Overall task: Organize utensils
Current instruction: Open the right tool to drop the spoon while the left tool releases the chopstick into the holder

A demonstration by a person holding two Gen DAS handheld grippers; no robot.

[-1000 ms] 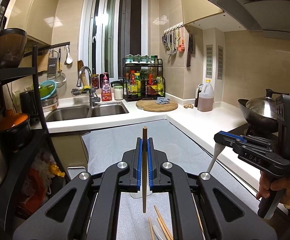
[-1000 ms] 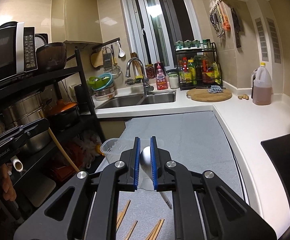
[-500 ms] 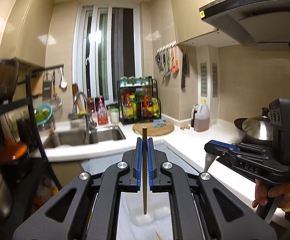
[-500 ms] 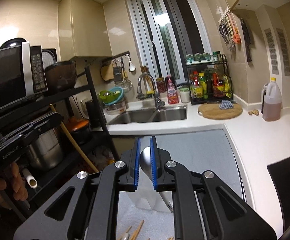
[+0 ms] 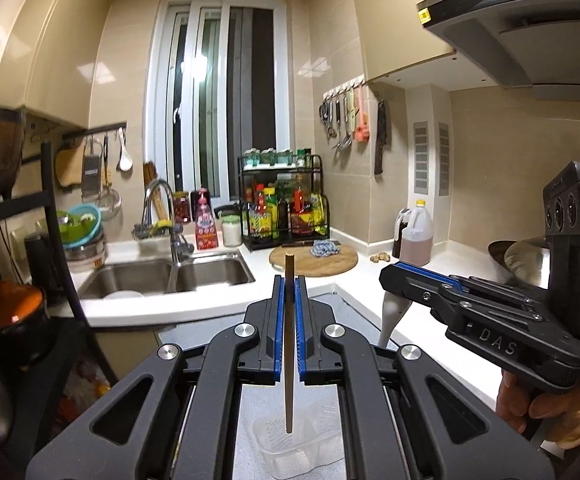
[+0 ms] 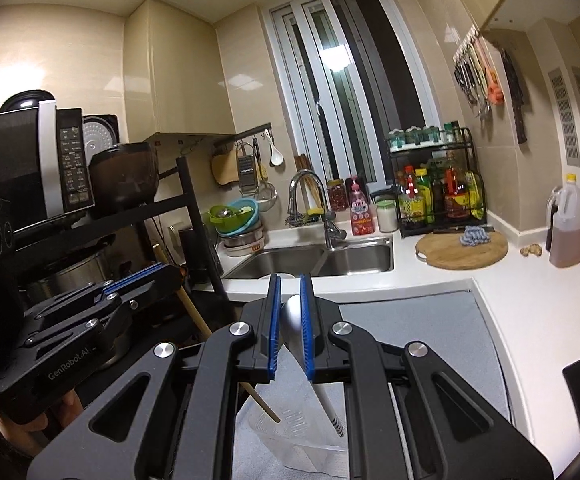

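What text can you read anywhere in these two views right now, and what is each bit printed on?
"DAS": on the body of the right gripper, seen from the left wrist.
"GenRobot.AI": on the body of the left gripper, seen from the right wrist.
Too small or blurred to read: the pink bottle label, the sauce bottles on the rack, the microwave keypad, the yellow sticker on the range hood.

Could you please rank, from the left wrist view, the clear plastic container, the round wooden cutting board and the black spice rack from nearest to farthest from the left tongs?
1. Clear plastic container: just below the left tongs, under the held chopstick.
2. Round wooden cutting board: on the white counter beyond, slightly right.
3. Black spice rack: behind the board, by the window.
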